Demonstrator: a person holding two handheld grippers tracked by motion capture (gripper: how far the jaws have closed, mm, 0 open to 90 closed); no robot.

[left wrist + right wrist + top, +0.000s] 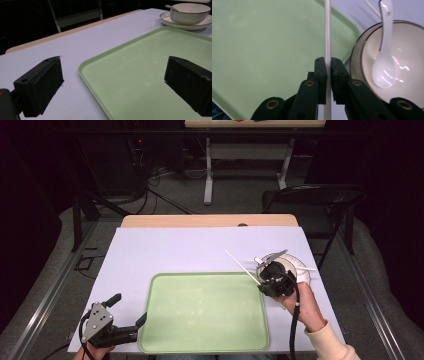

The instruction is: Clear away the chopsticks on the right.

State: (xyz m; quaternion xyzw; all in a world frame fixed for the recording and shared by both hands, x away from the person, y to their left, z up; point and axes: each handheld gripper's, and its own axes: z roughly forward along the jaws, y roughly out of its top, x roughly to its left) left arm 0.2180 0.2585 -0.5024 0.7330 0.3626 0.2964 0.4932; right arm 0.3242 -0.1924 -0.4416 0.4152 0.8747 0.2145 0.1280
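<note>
Right gripper (328, 75): jaws clamping 1 white chopstick (327, 30) mid-shaft, holding it clear of the bench (200, 250) just beyond the near-right corner of the green tray (205, 312). The mid-shaft grip is probably keeping the stick balanced. A 2nd chopstick (309, 268) is lying at the plate (186, 25), right of the tray. On the plate: 1 bowl (409, 62) holding 1 white spoon (384, 67). Left gripper (112, 85): jaws standing wide apart, gripping nothing, straddling the tray's left edge, likely waiting.
</note>
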